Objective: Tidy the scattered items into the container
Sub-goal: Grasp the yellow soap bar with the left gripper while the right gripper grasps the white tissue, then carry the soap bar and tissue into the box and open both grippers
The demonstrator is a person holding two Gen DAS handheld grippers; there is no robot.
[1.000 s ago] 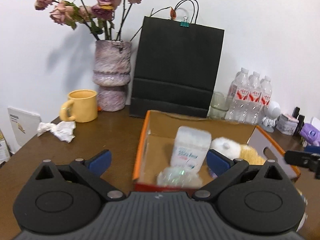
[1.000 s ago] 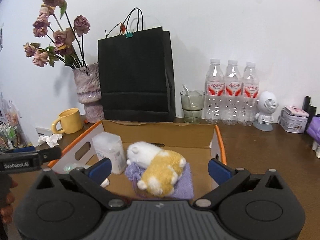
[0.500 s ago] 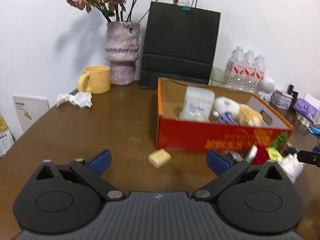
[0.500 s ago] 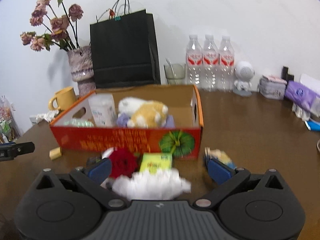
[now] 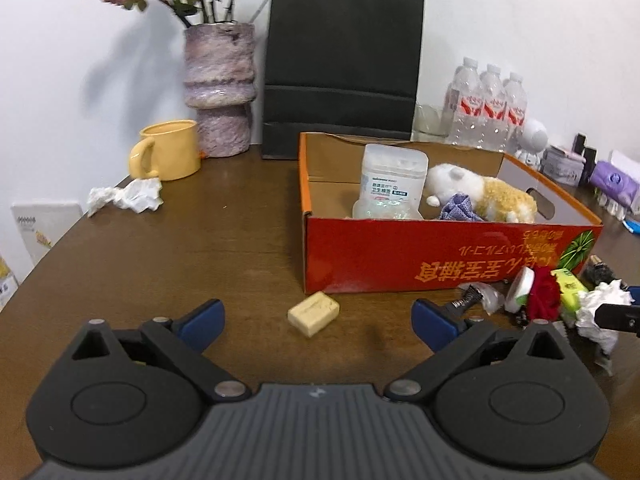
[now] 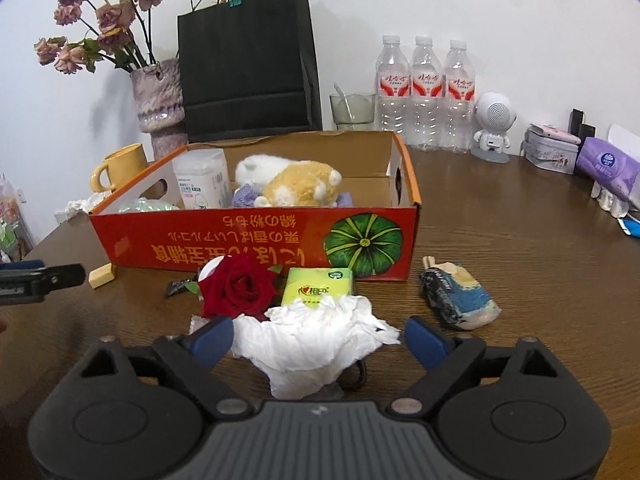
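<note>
One red cardboard box [image 6: 256,240] sits open on the brown worktop [image 6: 520,240], in front of a black paper bag [image 6: 244,68]. Inside it stand a clear plastic tub [image 6: 202,178] and a white-and-tan plush animal [image 6: 292,184] lying on a purple cloth [image 6: 244,196]; a pale bundle [image 6: 144,205] at the box's left end is too hidden by the wall to identify.

Scattered just before the box: a red rose [image 6: 238,286], a green tissue pack [image 6: 318,286], a crumpled white tissue [image 6: 308,344], a blue-and-black packet [image 6: 458,294] and a small tan block [image 5: 314,312].

Right gripper [image 6: 318,338] — jaws closing around the crumpled tissue, pads not yet pressing it. Left gripper [image 5: 318,322] — jaws spread wide, nothing between them, the tan block just beyond. Something dark under the tissue cannot be made out.
</note>
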